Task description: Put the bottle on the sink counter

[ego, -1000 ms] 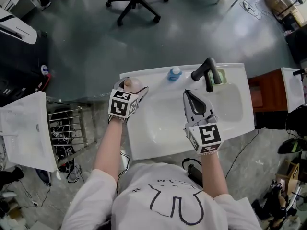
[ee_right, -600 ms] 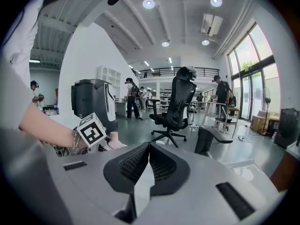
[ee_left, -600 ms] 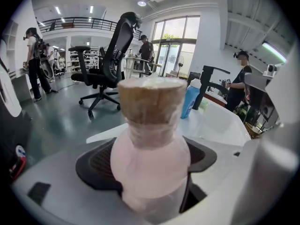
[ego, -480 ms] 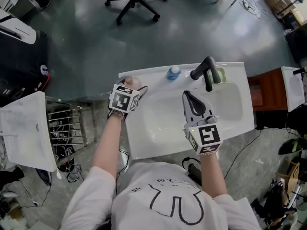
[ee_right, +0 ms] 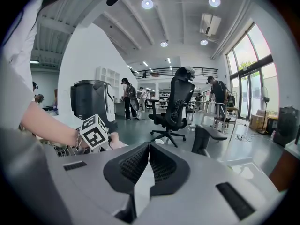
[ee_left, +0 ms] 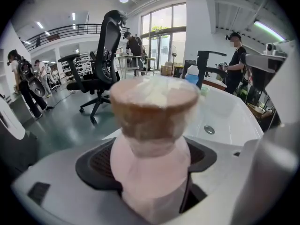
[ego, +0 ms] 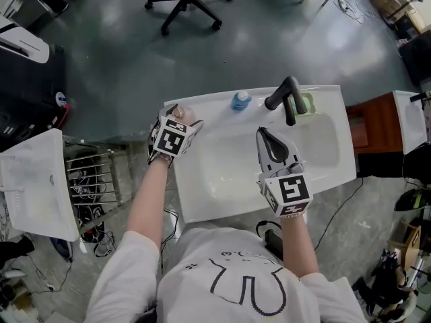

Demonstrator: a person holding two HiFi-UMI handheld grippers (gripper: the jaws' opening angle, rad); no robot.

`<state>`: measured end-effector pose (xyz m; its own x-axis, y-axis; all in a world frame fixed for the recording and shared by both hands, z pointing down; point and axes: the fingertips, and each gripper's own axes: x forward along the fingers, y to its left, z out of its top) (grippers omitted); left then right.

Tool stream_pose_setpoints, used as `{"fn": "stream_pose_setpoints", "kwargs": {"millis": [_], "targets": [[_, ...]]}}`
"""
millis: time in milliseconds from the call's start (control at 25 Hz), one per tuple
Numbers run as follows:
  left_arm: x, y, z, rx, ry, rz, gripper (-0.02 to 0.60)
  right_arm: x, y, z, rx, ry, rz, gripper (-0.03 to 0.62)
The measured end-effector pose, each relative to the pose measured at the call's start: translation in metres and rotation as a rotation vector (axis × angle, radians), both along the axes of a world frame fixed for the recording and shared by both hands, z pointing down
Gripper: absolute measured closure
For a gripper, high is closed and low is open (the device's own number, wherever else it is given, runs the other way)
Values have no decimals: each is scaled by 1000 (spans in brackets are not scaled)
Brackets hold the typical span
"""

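A pink bottle (ego: 184,115) with a brown cap is clamped in my left gripper (ego: 179,118) over the left rear corner of the white sink counter (ego: 209,104). In the left gripper view the bottle (ee_left: 152,139) fills the space between the jaws, cap up, and hides what is under it. Over the basin, my right gripper (ego: 268,137) is shut with nothing in it; in its own view the pads meet (ee_right: 148,149) and the left gripper's marker cube (ee_right: 95,132) shows to the left.
A black faucet (ego: 286,97) stands at the back rim, with a blue-capped bottle (ego: 240,100) to its left and a green item (ego: 308,104) to its right. A reddish cabinet (ego: 374,133) flanks the sink's right; a wire rack (ego: 94,180) and white panel (ego: 34,180) flank its left.
My left gripper has carried the bottle slightly left and back, toward the counter's left rear corner. The right gripper has stayed in place.
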<state>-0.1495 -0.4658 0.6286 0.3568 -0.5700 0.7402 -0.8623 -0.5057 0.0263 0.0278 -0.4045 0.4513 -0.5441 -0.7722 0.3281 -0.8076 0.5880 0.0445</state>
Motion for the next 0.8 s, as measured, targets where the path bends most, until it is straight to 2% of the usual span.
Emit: {"fn": "stream_pose_setpoints", "kwargs": {"millis": [160, 360, 800], "targets": [[0, -1, -1, 32, 8, -18, 173, 0, 3, 0, -1, 0, -7, 565], [-2, 0, 0, 29, 45, -60, 173, -4, 6, 1, -1, 6, -30, 565], [-6, 11, -21, 63, 44, -132, 145, -3, 17, -17, 41, -2, -73, 565]]}}
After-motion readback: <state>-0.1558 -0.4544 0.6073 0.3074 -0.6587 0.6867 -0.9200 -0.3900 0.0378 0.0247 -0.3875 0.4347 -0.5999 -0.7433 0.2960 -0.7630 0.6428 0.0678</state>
